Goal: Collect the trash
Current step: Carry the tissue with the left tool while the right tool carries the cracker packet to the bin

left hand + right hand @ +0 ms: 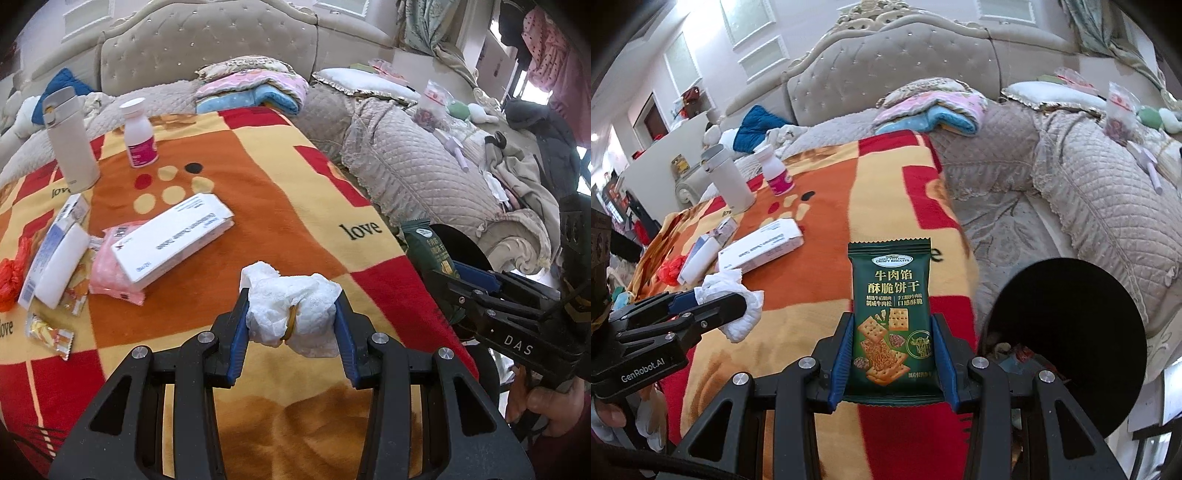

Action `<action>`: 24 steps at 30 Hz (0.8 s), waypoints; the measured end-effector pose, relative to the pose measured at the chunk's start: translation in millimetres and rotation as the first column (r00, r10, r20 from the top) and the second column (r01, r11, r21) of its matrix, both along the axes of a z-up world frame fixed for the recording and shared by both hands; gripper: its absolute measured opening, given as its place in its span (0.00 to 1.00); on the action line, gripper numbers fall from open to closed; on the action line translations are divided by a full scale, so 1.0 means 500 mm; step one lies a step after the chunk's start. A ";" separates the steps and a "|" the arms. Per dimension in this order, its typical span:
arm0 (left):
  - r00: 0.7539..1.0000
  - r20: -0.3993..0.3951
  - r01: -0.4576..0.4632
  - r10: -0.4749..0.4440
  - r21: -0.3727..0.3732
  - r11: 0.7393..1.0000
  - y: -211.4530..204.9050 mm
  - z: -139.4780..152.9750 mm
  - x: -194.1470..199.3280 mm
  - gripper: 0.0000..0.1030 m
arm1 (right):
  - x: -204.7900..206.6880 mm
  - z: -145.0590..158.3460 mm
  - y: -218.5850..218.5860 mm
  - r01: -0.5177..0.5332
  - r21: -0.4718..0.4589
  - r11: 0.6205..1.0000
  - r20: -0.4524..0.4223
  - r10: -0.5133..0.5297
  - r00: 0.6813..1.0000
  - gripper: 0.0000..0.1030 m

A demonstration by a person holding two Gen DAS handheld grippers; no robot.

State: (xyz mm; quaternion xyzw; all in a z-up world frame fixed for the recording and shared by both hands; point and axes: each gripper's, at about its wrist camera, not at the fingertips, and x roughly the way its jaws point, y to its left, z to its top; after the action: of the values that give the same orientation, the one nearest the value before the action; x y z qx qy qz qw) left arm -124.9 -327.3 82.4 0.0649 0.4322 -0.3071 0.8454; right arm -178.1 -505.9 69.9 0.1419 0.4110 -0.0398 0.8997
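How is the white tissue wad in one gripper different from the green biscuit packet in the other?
The tissue wad is white, crumpled and shapeless; the biscuit packet is dark green, flat and printed. The wad has a rubber band around it; the packet has crimped ends. The left gripper holds the wad, the right gripper the packet. Both are clamped between blue pads.

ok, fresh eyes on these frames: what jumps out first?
The two held items: a crumpled white tissue clamped in the left gripper, and a green biscuit packet upright in the right gripper. Next, the black bin open at the right, beside the bright orange-and-red blanket.
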 end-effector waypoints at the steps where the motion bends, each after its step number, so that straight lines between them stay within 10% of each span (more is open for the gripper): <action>1: 1.000 -0.002 0.005 -0.005 0.000 1.000 -0.006 -0.001 -0.001 0.39 | -0.003 -0.001 -0.006 0.006 0.001 1.000 -0.002 -0.006 1.000 0.38; 24: 0.981 -0.055 0.184 -0.187 -0.048 0.982 -0.217 -0.024 -0.038 0.39 | -0.083 -0.046 -0.174 0.203 0.039 0.978 -0.041 -0.202 0.979 0.38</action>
State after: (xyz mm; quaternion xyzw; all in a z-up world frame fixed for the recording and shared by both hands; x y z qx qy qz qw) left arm -144.1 -436.0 70.4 0.0780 0.4424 -0.3955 0.8011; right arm -219.7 -592.6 46.9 0.2018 0.4115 -0.1250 0.8800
